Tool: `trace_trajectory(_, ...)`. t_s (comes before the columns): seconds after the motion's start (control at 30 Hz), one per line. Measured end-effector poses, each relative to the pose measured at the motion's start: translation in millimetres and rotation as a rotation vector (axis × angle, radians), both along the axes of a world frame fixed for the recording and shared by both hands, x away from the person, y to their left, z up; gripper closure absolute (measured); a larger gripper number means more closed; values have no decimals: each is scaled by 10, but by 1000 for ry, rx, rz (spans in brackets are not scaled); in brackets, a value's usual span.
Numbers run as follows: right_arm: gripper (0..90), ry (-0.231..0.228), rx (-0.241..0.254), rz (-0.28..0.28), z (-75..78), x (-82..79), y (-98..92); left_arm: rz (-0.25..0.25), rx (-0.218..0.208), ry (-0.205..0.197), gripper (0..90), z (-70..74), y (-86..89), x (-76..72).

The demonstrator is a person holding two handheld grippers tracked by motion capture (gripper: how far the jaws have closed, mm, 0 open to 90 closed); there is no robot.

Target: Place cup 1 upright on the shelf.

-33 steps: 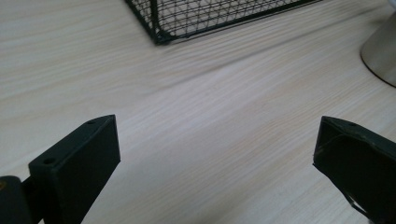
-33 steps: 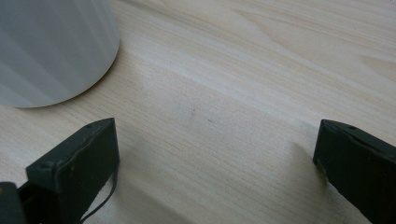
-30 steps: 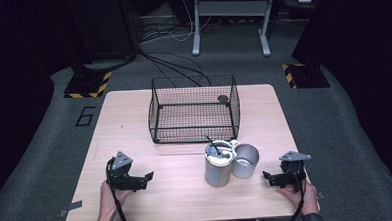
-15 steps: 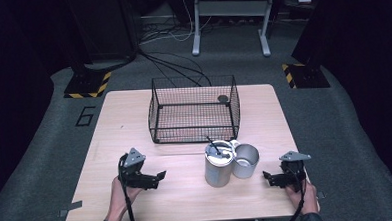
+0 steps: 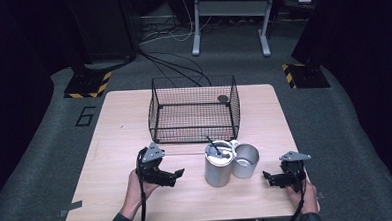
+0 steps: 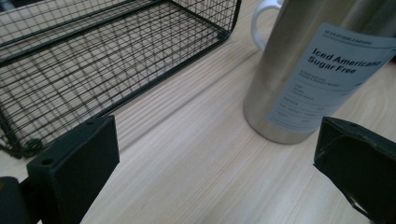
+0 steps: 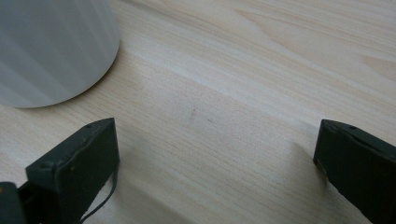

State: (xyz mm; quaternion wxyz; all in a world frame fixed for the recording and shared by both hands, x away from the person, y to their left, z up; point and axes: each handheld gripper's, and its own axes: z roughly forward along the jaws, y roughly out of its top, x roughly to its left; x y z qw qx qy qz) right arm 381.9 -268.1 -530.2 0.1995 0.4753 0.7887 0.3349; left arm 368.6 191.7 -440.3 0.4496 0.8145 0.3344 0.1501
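Two grippers, one per hand, sit at the near edge of the wooden table. The left gripper lies near-left, jaws spread wide with nothing between them, pointing right toward the tall steel tumbler. The right gripper lies near-right, jaws likewise spread and empty, pointing left toward the short steel cup.

Vessels counted: two metal ones for certain, standing near-centre and touching or just beside each other. A white handle shows behind the tumbler in the left gripper view; its body is hidden, so whether it is a third vessel cannot be settled. The tumbler carries a printed label, its top cut off in that view. A dark stick-like item stands in the tumbler; its kind cannot be made out.

In the right gripper view the cup is cut off at the upper left.

Farther back, one black wire basket stands centre-far. One small dark round object lies at its far-right corner, too small to identify.
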Motion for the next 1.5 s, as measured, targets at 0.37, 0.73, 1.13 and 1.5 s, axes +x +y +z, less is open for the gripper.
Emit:
trace_trajectory(0.37, 0, 0, 3, -2, 0, 0, 2, -87, -13, -11, 0, 91, -303, 17)
trace_trajectory(0.73, 0, -1, 3, -2, 0, 0, 1, -146, -36, -25, 0, 153, -549, 29)
trace_trajectory(1.13, 0, -1, 2, -1, -1, 0, 0, -190, -63, -24, 0, 164, -821, 53)
trace_trajectory(1.5, 0, -1, 1, 0, -1, 0, 0, -223, -98, -23, 0, 120, -1004, 107)
